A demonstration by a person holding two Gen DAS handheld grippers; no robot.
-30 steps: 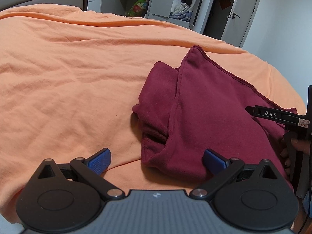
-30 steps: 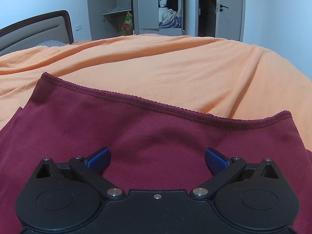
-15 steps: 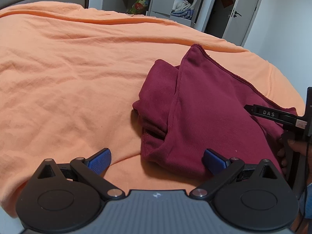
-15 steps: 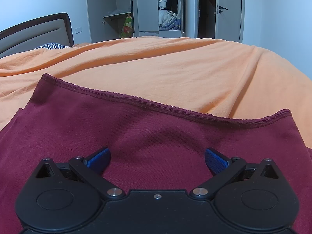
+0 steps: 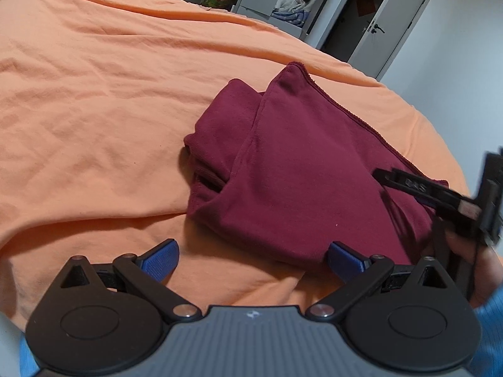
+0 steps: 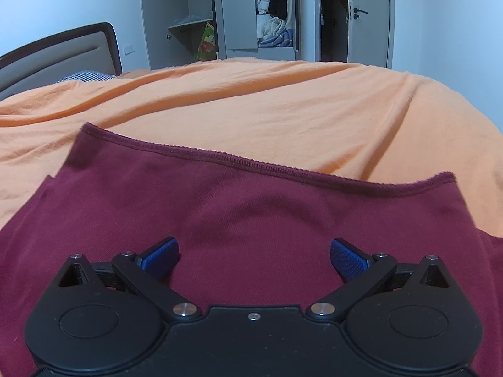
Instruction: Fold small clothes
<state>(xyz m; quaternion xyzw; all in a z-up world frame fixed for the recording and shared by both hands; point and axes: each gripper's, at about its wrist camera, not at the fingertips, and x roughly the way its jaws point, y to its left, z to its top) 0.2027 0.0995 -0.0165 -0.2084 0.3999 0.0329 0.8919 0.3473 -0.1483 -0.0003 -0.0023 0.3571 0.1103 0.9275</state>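
A dark red garment (image 5: 301, 169) lies folded in layers on the orange bed cover (image 5: 94, 100), its stitched hem running along the far right side. My left gripper (image 5: 253, 259) is open just in front of the garment's near edge, nothing between its blue pads. In the right wrist view the same garment (image 6: 251, 220) fills the foreground, hem (image 6: 267, 166) across the far side. My right gripper (image 6: 254, 256) hovers open over the cloth, holding nothing. The right gripper (image 5: 440, 194) also shows blurred at the right edge of the left wrist view, held by a hand.
The orange cover (image 6: 283, 103) spreads wide to the left and beyond the garment. A headboard (image 6: 56, 53) stands at the back left. An open wardrobe (image 6: 261, 15) with clothes and a door (image 6: 367, 15) are behind the bed.
Both grippers have pulled back and tilted upward slightly; the garment sits farther from the left gripper. The right gripper has shifted in the left view. The garment itself has not moved.
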